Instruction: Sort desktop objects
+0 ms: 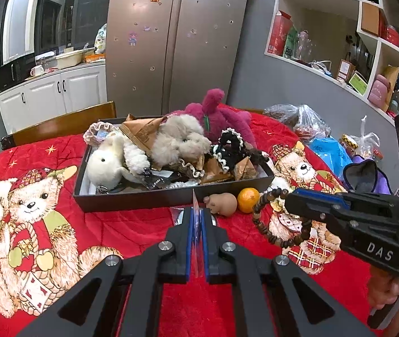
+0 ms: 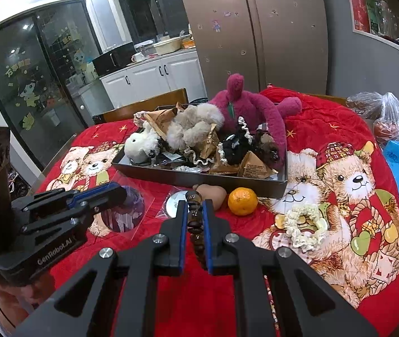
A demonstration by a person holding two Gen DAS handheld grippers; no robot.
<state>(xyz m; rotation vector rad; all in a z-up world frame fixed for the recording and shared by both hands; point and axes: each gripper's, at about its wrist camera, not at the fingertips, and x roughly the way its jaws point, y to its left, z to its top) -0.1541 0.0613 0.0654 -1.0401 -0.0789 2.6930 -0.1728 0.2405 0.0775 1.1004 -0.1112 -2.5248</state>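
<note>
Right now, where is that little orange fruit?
The orange sits on the red cloth just in front of the dark tray, near its right corner, beside a brown toy; both views show it.

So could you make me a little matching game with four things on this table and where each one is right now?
Things:
1. wooden bead bracelet
2. disc in a clear sleeve
3. mandarin orange
4. white plush toy

Places:
A. on the red blanket, just in front of the tray
B. pinched in the right gripper
C. inside the black tray
D. pinched in the left gripper

Pairs: 1-B, 2-D, 3-A, 4-C
</note>
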